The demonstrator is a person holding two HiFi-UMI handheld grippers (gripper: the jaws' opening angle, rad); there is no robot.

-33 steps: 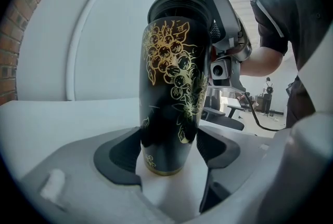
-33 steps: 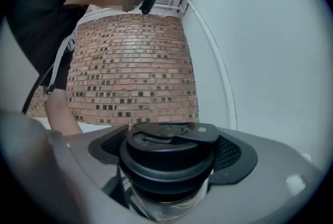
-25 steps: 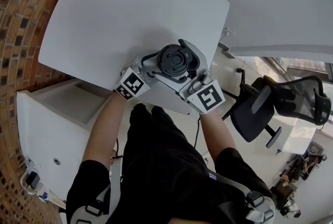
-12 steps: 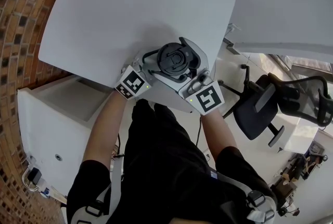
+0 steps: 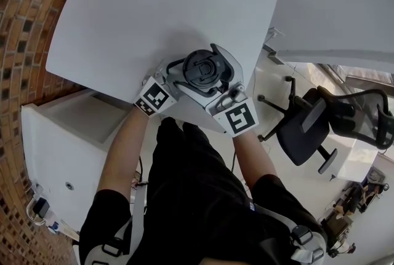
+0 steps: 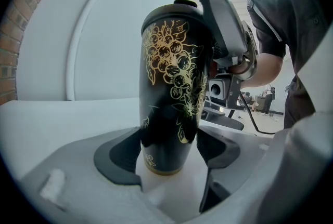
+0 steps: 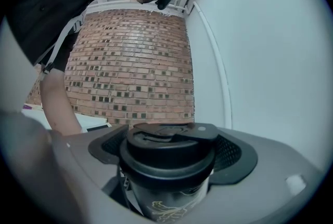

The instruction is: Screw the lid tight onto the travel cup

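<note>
L gripper (image 6: 167,151) pinches travel cup (image 6: 171,82) low on its body, cup upright btwn the pads. R gripper (image 7: 171,158) clamps lid (image 7: 167,140) atop cup, both over white table (image 5: 141,18).

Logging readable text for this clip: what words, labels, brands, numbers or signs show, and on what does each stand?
No readable text in any view.
Cup: gold flower print only, no words.
Lid: black, no lettering to be made out.
Left cube and right cube: black-and-white square markers, no letters or digits.
</note>
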